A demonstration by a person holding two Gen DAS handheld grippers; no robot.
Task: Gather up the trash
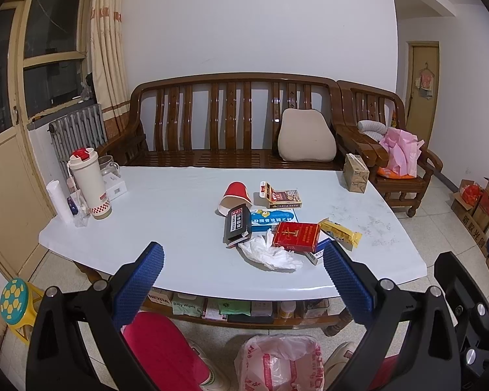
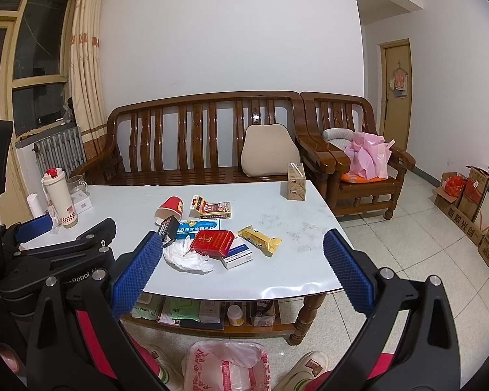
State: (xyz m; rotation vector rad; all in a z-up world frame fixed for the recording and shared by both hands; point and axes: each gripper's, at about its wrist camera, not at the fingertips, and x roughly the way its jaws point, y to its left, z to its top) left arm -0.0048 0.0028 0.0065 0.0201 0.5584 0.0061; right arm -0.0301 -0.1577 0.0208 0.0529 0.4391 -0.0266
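Trash lies clustered near the middle of the pale worktop [image 1: 166, 202]: a tipped red paper cup [image 1: 236, 195], a black box [image 1: 237, 223], a crumpled white tissue [image 1: 270, 255], a red carton [image 1: 296, 236] and a yellow wrapper [image 1: 340, 233], all touching or just beside one another. The left tool [image 1: 243, 273] and the right tool [image 2: 243, 268] are both spread wide, holding nothing, at the near edge. A plastic-lined bin [image 2: 225, 366] sits on the floor between the person's shoes.

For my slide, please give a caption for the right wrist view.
Open right tongs face trash pile on white table.
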